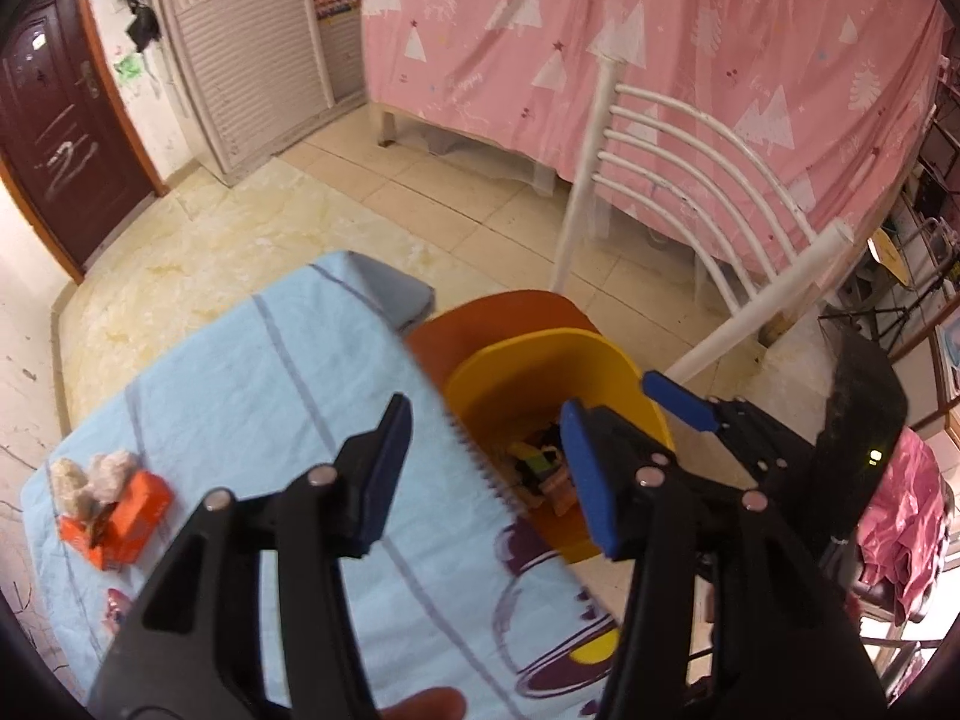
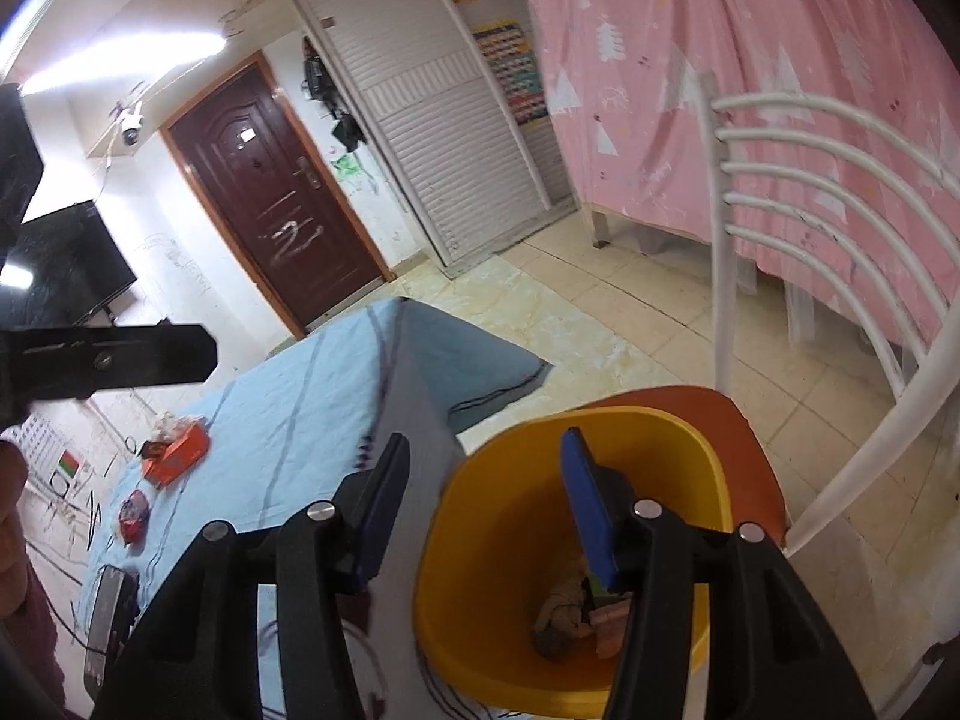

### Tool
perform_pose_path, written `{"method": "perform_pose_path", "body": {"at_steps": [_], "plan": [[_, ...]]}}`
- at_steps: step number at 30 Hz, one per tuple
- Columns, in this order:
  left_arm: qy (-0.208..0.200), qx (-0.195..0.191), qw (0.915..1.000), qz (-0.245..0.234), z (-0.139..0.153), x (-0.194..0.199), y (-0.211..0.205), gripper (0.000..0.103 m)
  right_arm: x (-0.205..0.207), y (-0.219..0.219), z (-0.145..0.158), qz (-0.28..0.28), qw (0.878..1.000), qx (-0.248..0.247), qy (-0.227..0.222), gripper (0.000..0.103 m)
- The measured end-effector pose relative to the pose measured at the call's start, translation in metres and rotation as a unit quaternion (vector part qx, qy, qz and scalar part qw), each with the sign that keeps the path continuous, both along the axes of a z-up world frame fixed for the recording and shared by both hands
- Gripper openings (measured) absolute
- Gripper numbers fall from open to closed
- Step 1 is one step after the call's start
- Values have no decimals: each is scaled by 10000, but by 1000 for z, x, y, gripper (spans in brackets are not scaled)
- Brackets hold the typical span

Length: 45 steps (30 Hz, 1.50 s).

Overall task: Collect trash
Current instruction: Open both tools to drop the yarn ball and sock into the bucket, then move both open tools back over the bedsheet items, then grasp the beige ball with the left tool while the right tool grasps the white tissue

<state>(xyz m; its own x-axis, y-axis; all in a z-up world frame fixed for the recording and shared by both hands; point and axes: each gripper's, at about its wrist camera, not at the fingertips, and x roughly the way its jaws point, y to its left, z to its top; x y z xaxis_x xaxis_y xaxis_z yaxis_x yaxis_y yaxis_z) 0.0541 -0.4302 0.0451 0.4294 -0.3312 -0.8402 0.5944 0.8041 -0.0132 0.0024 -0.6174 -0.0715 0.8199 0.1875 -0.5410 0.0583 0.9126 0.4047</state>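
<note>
A yellow bin (image 1: 540,372) (image 2: 510,540) stands on an orange chair seat (image 1: 480,315) (image 2: 744,420) beside the table; scraps of trash lie in its bottom (image 1: 540,468) (image 2: 570,618). My left gripper (image 1: 486,468) is open and empty, over the table edge and the bin's rim. My right gripper (image 2: 480,510) is open and empty, above the bin's mouth; it also shows in the left wrist view (image 1: 678,402). An orange box (image 1: 120,522) (image 2: 177,456) with crumpled paper (image 1: 90,474) lies on the light blue tablecloth (image 1: 252,396) (image 2: 300,396). A red round wrapper (image 2: 133,516) lies near it.
A white chair back (image 1: 690,180) (image 2: 810,210) rises behind the bin. A pink curtained bed (image 1: 660,60), a louvred wardrobe (image 2: 432,138) and a brown door (image 2: 270,192) stand around the tiled floor. A dark phone-like device (image 2: 105,618) lies on the table.
</note>
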Motion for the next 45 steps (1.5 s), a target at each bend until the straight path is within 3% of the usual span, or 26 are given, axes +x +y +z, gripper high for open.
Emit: {"method": "perform_pose_path", "body": {"at_steps": [9,22,32,45], "plan": [[-264,53,9974,676,19,20,88,50,2,49,31,461,9983,-207,-302,47],[-575,208,9834,1707,38,49,238,55,55,152,62,1408,9879,-573,-313,52],[-217,196,9761,2151,5,92,304,55,99,230,72,1943,9768,-879,-203,52],[566,93,9686,2418,-55,152,335,55,164,307,65,2553,9579,-1295,210,52]]}}
